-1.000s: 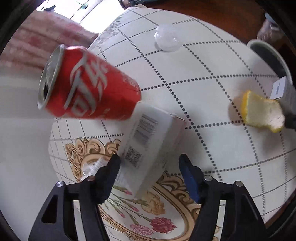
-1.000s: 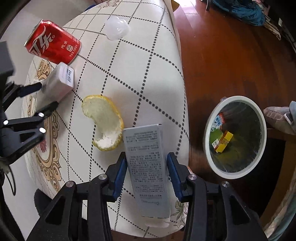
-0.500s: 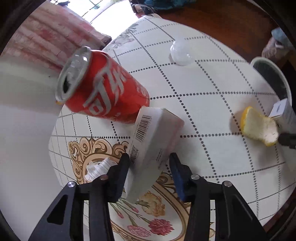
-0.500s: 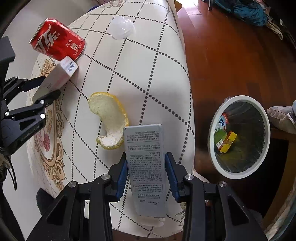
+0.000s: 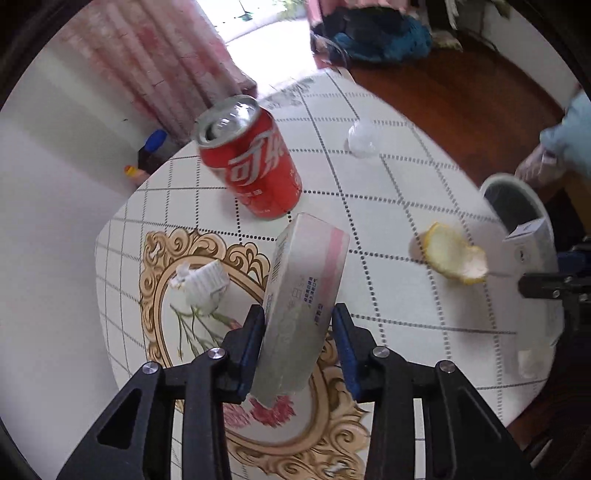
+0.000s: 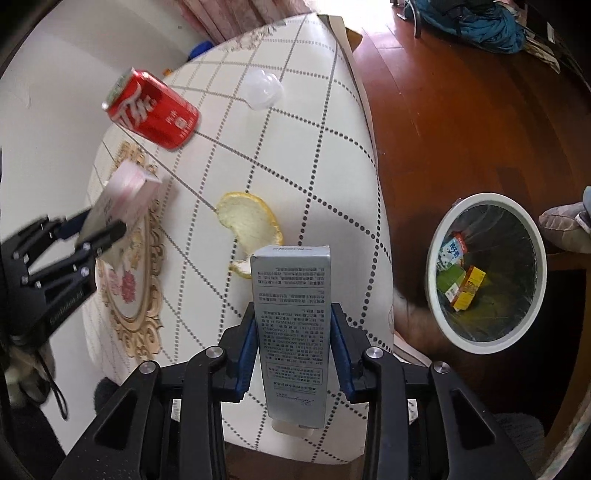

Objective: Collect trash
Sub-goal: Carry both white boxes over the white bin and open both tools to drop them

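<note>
My left gripper (image 5: pixel 298 325) is shut on a white and pink carton (image 5: pixel 303 295) and holds it tilted above the table (image 5: pixel 388 206); both show in the right wrist view (image 6: pixel 114 206). My right gripper (image 6: pixel 293 332) is shut on a grey box (image 6: pixel 291 321), held over the table's near edge. A red cola can (image 5: pixel 255 162) stands behind the carton. A yellow citrus peel (image 5: pixel 452 256) lies on the table, just ahead of the grey box (image 6: pixel 251 221). A white bin (image 6: pixel 485 273) with cartons inside stands on the floor to the right.
A clear plastic lid (image 5: pixel 364 138) lies at the table's far side. A crumpled white wrapper (image 5: pixel 201 280) lies left of my left gripper. A person's foot (image 6: pixel 565 229) is beside the bin. A blue bag (image 6: pixel 469 22) lies on the wooden floor.
My left gripper closed on the white and pink carton and lifted it off the table, away from the can. My right gripper kept its hold on the grey box and rose slightly.
</note>
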Available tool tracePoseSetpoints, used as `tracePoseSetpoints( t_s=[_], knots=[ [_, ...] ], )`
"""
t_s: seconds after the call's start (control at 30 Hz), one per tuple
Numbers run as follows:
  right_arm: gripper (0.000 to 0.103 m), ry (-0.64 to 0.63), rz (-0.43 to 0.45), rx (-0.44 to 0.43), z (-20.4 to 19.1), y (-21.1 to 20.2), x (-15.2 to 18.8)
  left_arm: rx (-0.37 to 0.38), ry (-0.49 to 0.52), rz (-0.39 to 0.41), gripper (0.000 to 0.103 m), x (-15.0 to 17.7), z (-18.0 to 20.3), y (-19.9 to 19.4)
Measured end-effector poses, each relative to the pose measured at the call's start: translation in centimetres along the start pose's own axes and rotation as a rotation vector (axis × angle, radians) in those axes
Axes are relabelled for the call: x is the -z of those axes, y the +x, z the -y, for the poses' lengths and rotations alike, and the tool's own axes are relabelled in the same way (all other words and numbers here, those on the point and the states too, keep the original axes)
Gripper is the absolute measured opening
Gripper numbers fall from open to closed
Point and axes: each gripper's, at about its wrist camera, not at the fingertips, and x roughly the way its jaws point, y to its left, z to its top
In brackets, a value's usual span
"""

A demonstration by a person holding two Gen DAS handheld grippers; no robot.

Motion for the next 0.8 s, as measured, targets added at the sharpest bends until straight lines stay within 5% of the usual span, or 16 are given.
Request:
tracePoseSetpoints(
  t_s=[0.4, 0.57, 0.8],
  knots=[
    [0.037, 0.068, 0.192, -0.065, 2.8, -8.0, 0.9, 0.156, -0.147, 0.167, 0.034, -1.6, 4.3, -8.6],
    [0.037, 0.118, 0.286, -0.02, 7.6, -13.4, 1.7, 0.284, -0.128, 0.211, 0.034, -4.7, 10.0, -10.4],
    [0.037, 0.234, 0.305, 0.105, 17.4, -16.2, 3.5, 0.483, -0.134, 0.143, 0.034, -9.2, 18.4, -7.5]
  ],
)
